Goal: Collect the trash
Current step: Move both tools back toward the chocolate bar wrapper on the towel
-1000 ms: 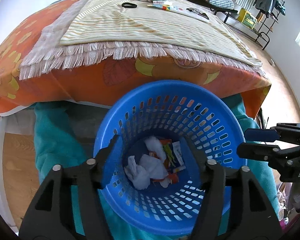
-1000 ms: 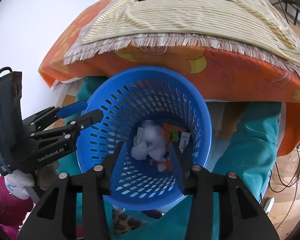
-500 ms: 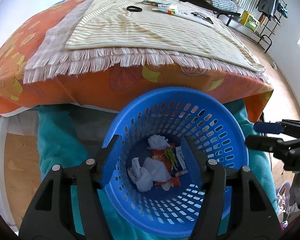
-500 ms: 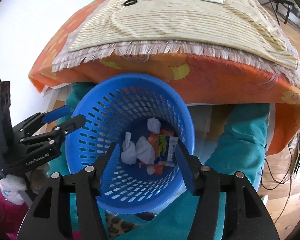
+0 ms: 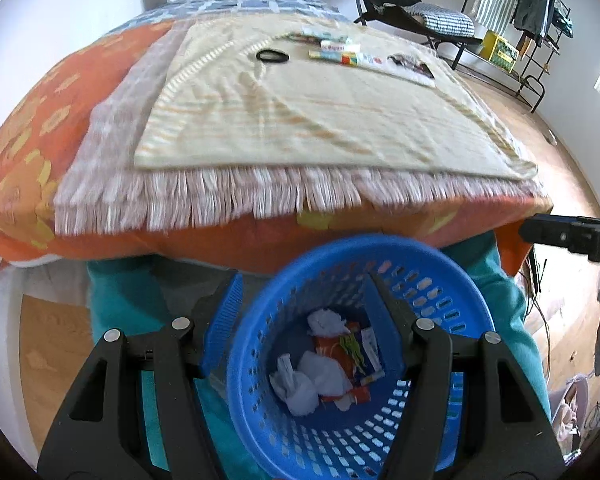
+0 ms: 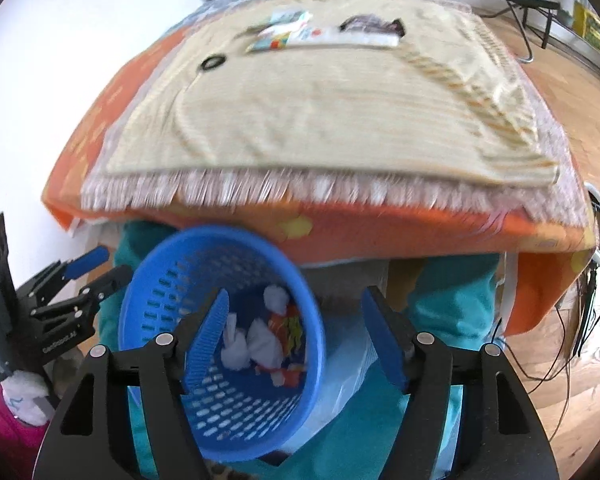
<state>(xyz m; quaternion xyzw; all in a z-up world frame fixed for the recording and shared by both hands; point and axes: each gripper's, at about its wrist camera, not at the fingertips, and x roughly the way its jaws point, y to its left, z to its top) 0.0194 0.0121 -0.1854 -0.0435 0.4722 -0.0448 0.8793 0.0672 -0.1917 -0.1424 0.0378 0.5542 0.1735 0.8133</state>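
I see one blue basket (image 5: pixel 432 432) in front of the bed (image 5: pixel 28 184), its open mouth tilted up toward me. Inside it I count three white crumpled paper wads (image 5: pixel 326 322) and at least one orange wrapper (image 5: pixel 336 350) bunched at the bottom. My left tongs (image 5: pixel 302 322) are spread wide, one finger outside the basket wall and one over its inside, pinching nothing. My right tongs (image 6: pixel 296 330) are spread too, with the basket rim between the fingers. Beyond the basket, on the bed's striped cloth (image 5: pixel 320 108), lie one black ring (image 5: pixel 272 56) and a few flat packets (image 5: pixel 334 54), their long axes running across the bed.
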